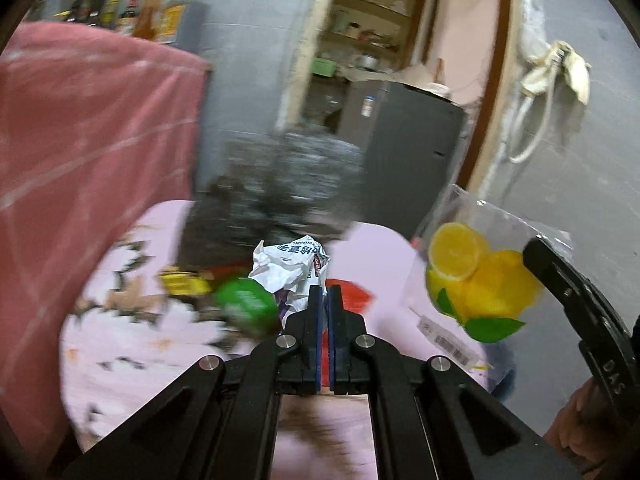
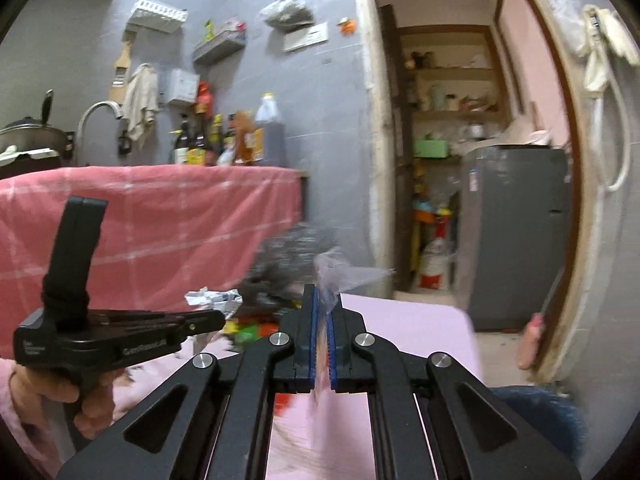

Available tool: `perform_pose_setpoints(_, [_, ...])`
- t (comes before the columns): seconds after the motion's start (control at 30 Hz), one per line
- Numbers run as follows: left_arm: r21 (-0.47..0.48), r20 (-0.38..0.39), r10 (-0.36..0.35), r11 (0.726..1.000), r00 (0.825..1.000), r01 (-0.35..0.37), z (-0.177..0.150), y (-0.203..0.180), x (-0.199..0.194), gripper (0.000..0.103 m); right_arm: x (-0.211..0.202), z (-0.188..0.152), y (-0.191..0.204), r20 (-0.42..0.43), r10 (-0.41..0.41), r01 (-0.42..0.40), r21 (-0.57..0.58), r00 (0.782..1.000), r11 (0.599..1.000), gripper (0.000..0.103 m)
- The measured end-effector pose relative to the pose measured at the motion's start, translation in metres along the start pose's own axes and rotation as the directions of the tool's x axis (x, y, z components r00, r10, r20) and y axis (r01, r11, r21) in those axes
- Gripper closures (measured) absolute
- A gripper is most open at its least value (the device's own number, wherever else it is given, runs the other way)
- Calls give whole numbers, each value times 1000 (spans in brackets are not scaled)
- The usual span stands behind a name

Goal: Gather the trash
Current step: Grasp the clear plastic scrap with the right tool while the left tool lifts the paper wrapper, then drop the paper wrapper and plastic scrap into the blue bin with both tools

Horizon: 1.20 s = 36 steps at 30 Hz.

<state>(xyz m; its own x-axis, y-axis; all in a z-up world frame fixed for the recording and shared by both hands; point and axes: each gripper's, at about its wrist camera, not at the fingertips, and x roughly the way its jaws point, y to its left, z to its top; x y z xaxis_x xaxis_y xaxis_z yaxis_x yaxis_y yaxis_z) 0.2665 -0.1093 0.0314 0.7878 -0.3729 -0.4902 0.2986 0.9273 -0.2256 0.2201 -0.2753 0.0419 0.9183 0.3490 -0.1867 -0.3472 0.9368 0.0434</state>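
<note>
Two grippers in use, both over the pink table (image 1: 376,256). Left gripper (image 1: 324,300): fingers pressed onto a crumpled white wrapper (image 1: 286,264), lifted just above the table. Right gripper (image 2: 322,308): fingers pinched on the edge of a clear lemon-print bag (image 1: 476,276), held up to the right of the table's far end.

Black trash bag (image 1: 288,184): at the table's far edge, beyond the wrapper, blurred, mouth not discernible.

Judged step: carrying both pieces toward the trash bag. Recommended practice: keep both grips firm until each piece is over the bag's opening; release one at a time; hold the limp lemon-print bag clear of the left gripper, since thin film was likely to slip or snag.

Count on the table near the wrapper: one green item (image 1: 246,304), one yellow packet (image 1: 184,282), one red scrap (image 1: 352,294). All blurred; identity not determinable.
</note>
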Motion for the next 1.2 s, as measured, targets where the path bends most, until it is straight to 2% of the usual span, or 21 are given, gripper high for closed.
perform_pose_setpoints(0.27, [58, -38, -113, 992, 993, 115, -4, -78, 41, 103, -16, -11, -77, -1, -144, 144, 44, 990, 989, 101])
perform_pose_setpoints(0.5, [67, -85, -204, 975, 975, 210, -5, -136, 86, 103, -24, -33, -142, -41, -291, 293, 83, 956, 952, 101])
perform_pose_setpoints(0.6, [69, -110, -234, 968, 966, 242, -6, -154, 104, 103, -28, -43, -158, -53, -323, 327, 97, 945, 940, 101])
perform_pose_setpoints(0.9, [79, -179, -258, 958, 949, 276, -18, -181, 148, 102, -31, -71, -190, -127, -365, 380, 130, 922, 916, 101])
perform_pose_setpoints(1.2, [111, -179, -239, 959, 954, 261, -34, -190, 157, 102, -24, -92, -205, -181, -365, 393, 157, 913, 906, 100])
